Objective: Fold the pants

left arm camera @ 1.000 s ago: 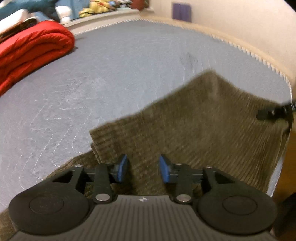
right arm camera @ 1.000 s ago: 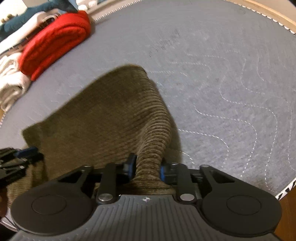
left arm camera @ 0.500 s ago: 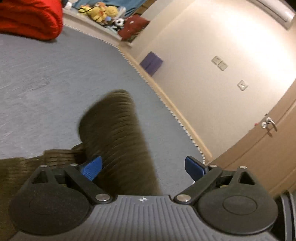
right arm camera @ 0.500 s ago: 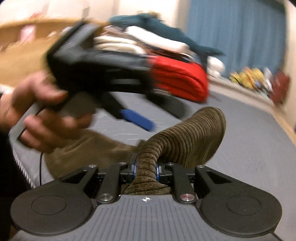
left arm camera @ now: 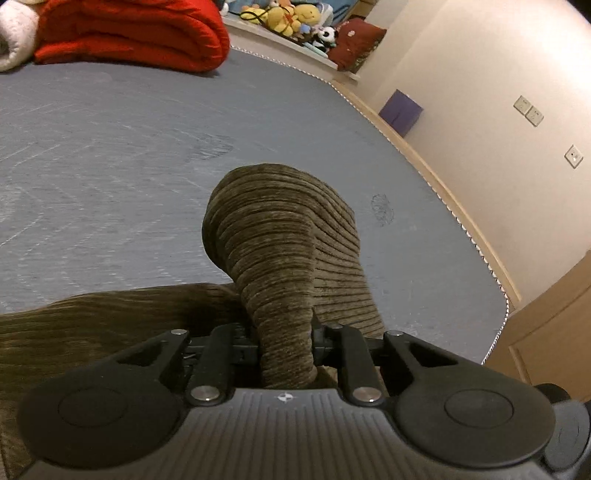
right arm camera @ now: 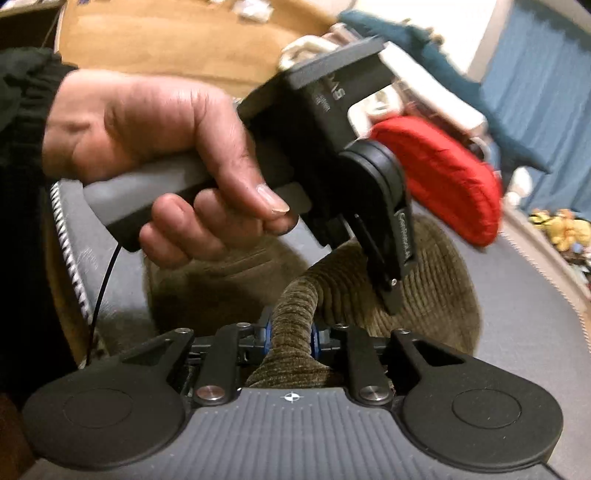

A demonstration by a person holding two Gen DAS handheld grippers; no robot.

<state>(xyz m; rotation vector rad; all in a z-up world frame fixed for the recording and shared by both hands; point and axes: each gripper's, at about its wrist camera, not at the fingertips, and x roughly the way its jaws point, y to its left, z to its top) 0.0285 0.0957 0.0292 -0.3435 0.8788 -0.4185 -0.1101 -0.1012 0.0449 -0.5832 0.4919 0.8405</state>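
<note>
- Gripping tight: the left gripper (left arm camera: 286,341) has its jaws closed on a bunched ridge of the olive corduroy pants (left arm camera: 273,236), the ribbed cloth arching up out of the jaws in a tall hump over the bed (left arm camera: 110,155).
- More of the pants trails away low to the left of that gripper, lying flat on the grey quilted cover near the bed's near edge.
- Over on the right gripper (right arm camera: 290,338), same story: jaws clamped on a narrow roll of the corduroy, with blue pads showing on either side of the cloth.
- Past that roll, the pants spread in a rounded heap on the bed, close to its near-left corner where the striped piping of the edge shows.
- From the right wrist view the person's left hand (right arm camera: 147,155) fills the upper left, fingers wrapped round the grey handle of the left gripper, which hangs just above the heap; a thin black cable drops from the handle.
- A folded red blanket (left arm camera: 129,33) sits at the far side of the bed, well apart from the pants.
- Soft toys (left arm camera: 291,18) crowd a ledge beyond the bed's far edge, and a purple box (left arm camera: 400,110) stands against the cream wall past the right edge.
- Blue curtains (right arm camera: 535,74) hang at the back in the right wrist view.
</note>
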